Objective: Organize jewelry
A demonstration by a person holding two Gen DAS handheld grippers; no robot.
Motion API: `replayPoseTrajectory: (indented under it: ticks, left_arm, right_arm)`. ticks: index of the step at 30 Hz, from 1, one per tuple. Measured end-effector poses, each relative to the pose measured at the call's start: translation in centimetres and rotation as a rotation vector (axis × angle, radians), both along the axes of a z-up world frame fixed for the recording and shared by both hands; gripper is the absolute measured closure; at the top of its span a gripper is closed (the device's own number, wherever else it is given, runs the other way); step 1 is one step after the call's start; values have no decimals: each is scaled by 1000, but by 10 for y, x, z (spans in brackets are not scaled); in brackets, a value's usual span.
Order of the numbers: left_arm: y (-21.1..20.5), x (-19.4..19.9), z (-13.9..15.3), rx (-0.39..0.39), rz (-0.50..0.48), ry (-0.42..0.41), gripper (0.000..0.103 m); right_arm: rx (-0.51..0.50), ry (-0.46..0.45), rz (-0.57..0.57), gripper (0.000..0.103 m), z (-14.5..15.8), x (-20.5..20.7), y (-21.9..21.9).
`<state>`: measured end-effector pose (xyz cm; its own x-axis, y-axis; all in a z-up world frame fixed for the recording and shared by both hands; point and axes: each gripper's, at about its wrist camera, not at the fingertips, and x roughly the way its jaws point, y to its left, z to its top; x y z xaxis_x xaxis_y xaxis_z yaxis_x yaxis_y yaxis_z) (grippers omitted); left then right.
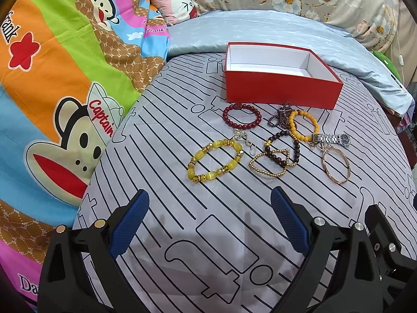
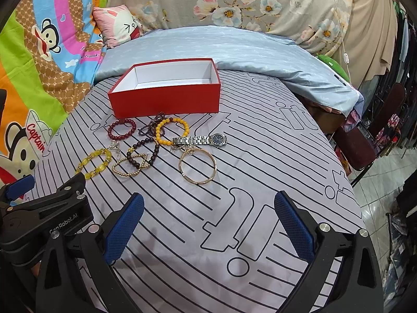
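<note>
An empty red box (image 1: pixel 281 88) (image 2: pixel 166 97) with a white inside stands on the striped bedsheet. In front of it lies a spread of jewelry: a dark red bead bracelet (image 1: pixel 241 116) (image 2: pixel 122 129), an orange bead bracelet (image 1: pixel 304 125) (image 2: pixel 172 130), a yellow bead bracelet (image 1: pixel 215 161) (image 2: pixel 93 163), a gold bead chain (image 1: pixel 269 162) (image 2: pixel 130 167), a silver watch (image 1: pixel 331 138) (image 2: pixel 200 140) and a gold bangle (image 1: pixel 335 164) (image 2: pixel 197 167). My left gripper (image 1: pixel 209 200) and my right gripper (image 2: pixel 208 203) hover open, short of the jewelry, with nothing between the fingers.
A cartoon-print quilt (image 1: pixel 52 99) is bunched along the left. A light blue cover (image 1: pixel 260 31) and a floral blanket (image 2: pixel 234 2) lie behind the box. The bed's right edge drops to a chair (image 2: pixel 365 140) and tiled floor (image 2: pixel 385 172).
</note>
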<state>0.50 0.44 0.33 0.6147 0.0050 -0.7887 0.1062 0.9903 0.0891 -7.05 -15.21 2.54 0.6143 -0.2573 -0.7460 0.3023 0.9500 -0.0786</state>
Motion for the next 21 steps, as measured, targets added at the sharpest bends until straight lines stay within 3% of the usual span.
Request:
replayPoseTrajectory:
  ticks: [21]
  left_arm:
    - [-4,1,-7,0,1,11,13]
  right_arm:
    - [27,11,-1,7,-9,3,-3]
